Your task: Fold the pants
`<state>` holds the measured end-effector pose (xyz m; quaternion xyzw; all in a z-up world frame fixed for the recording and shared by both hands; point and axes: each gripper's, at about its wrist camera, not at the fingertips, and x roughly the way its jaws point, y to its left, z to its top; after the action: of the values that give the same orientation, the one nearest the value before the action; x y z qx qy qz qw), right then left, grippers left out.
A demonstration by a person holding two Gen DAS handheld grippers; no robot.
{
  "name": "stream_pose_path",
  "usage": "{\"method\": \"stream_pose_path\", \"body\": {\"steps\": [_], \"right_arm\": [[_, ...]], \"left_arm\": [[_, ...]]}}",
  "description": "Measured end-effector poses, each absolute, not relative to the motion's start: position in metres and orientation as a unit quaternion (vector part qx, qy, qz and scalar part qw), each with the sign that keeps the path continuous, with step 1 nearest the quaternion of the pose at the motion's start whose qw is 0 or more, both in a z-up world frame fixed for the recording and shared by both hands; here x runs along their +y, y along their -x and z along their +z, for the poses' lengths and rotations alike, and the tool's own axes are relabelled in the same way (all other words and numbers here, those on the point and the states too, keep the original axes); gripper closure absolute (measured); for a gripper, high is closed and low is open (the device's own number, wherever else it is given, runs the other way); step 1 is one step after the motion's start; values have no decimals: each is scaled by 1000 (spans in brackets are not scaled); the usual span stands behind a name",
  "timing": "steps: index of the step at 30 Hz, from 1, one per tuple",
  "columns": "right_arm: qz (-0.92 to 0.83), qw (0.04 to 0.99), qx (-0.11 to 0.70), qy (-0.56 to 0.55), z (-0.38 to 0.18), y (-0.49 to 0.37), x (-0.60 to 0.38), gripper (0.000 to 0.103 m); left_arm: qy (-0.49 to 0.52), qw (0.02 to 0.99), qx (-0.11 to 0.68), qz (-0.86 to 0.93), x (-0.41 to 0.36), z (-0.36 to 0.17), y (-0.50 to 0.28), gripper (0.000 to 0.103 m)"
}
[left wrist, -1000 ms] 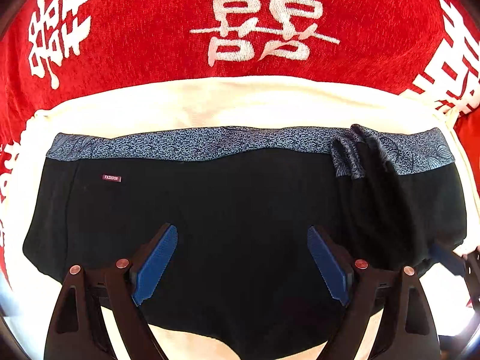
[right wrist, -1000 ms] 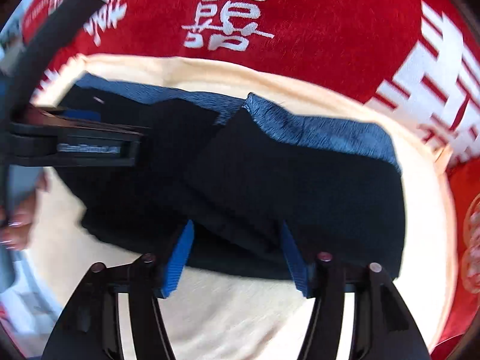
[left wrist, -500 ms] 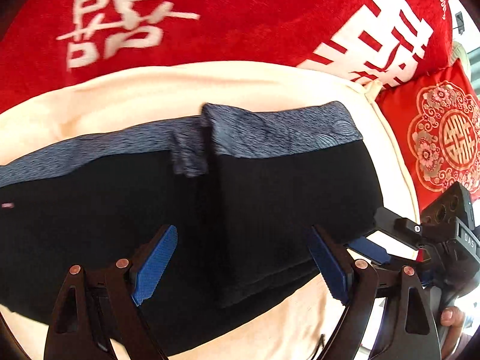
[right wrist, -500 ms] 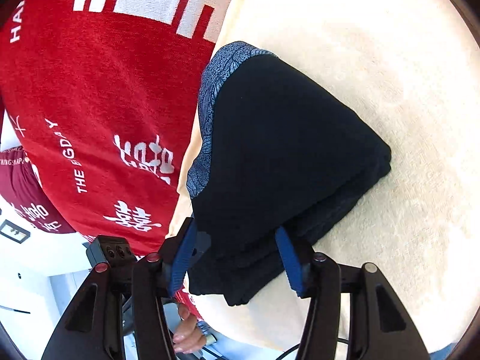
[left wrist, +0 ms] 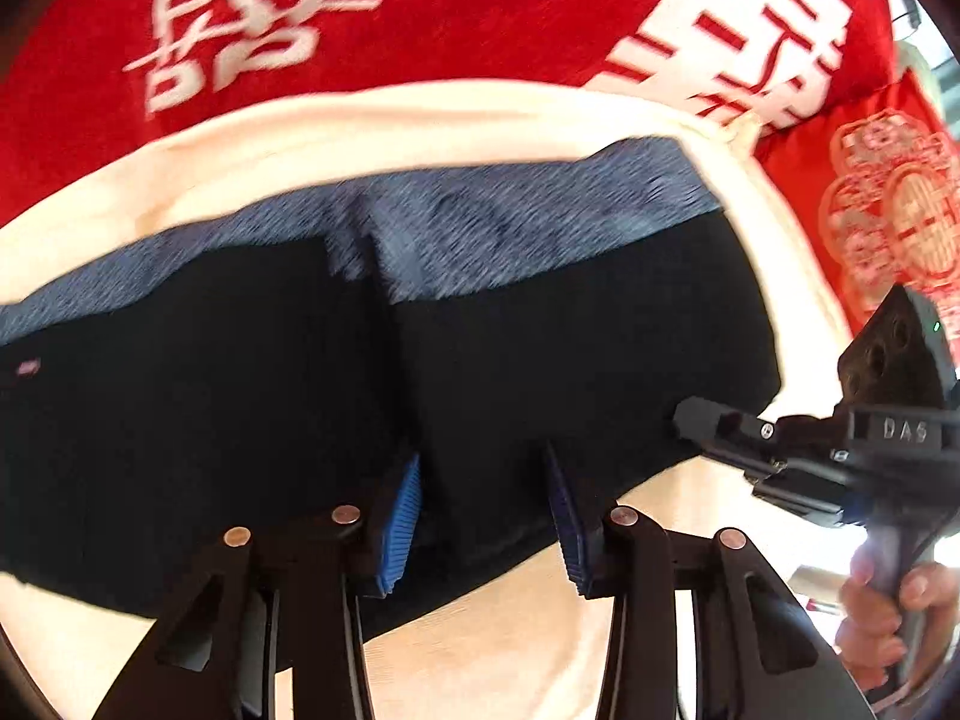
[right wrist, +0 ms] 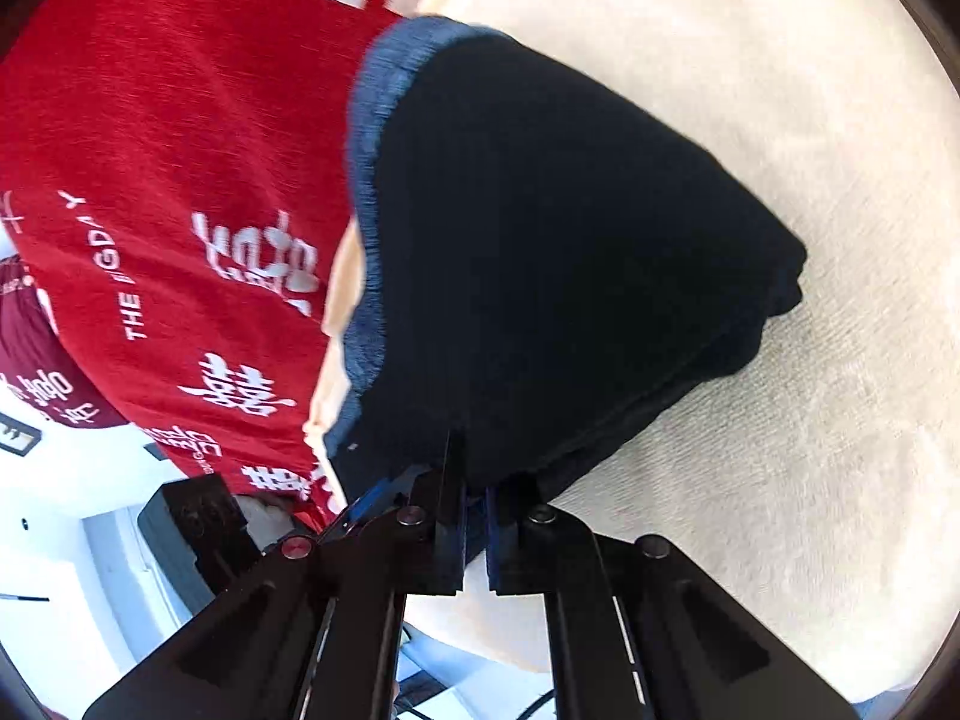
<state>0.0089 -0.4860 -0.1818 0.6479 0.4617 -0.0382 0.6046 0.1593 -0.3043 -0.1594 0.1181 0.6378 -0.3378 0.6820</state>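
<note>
- Left gripper (left wrist: 483, 516): jaws part-way open, a moderate gap between the blue pads (left wrist: 402, 525). The black cloth of the pants (left wrist: 240, 420) fills that gap, with the edge of a folded-over layer running between the pads; whether the pads press the cloth cannot be told.
- Right gripper (right wrist: 474, 516): jaws drawn nearly together, only a narrow slit left, pinched on the near edge of the pants (right wrist: 540, 252) where several layers stack. In the left wrist view the same tool (left wrist: 780, 450) enters from the right, its tip at the lower right edge of the garment, with the holder's hand (left wrist: 888, 618) on its handle.
- Hard to make out: both views are motion-blurred, so the patterned blue-grey waistband (left wrist: 510, 228) reads only as streaks. The left part of the pants is cut off by the frame edge in the left wrist view. A small label (left wrist: 27, 367) on the black cloth is too blurred to read. In the right wrist view a dark device at lower left, beside the jaws, is only partly seen.
- Position of the garment: the pants lie on a cream cloth (left wrist: 420, 120) spread over a red blanket (left wrist: 480, 12) with white characters; a red patterned cushion (left wrist: 888, 198) lies at the right. The right portion is folded over the middle, waistband on the far side, hem edge towards both tools.
</note>
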Motion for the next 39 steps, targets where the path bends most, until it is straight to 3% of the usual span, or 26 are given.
{"method": "stream_pose_path", "body": {"steps": [2, 4, 9, 12, 13, 14, 19, 24, 30, 39], "right_arm": [[-36, 598, 457, -657, -189, -15, -484, 98], [-30, 605, 470, -642, -184, -20, -486, 98], [-12, 640, 506, -578, -140, -17, -497, 81], [-38, 699, 481, -528, -105, -15, -520, 81], [-55, 711, 478, -512, -97, -20, -532, 81], [-66, 718, 477, -502, -94, -26, -540, 81], [-86, 728, 481, -480, -103, -67, -571, 82], [-77, 702, 556, -439, -147, -104, -559, 83], [-64, 701, 552, -446, -149, -93, -546, 83], [-30, 703, 577, -416, -128, -92, -505, 83]], "left_arm": [[-114, 695, 633, -321, -302, -162, -160, 56], [-124, 712, 623, -300, -303, -158, -162, 39], [-126, 731, 608, -282, -298, -139, -173, 38], [-132, 740, 593, -287, -305, -125, -180, 36], [-130, 743, 589, -290, -311, -122, -182, 23], [-125, 748, 582, -294, -317, -119, -184, 19], [-122, 758, 560, -310, -357, -120, -190, 18], [-146, 764, 566, -274, -379, -155, -200, 18], [-118, 738, 618, -244, -346, -191, -203, 18], [-106, 746, 623, -210, -319, -178, -201, 18]]}}
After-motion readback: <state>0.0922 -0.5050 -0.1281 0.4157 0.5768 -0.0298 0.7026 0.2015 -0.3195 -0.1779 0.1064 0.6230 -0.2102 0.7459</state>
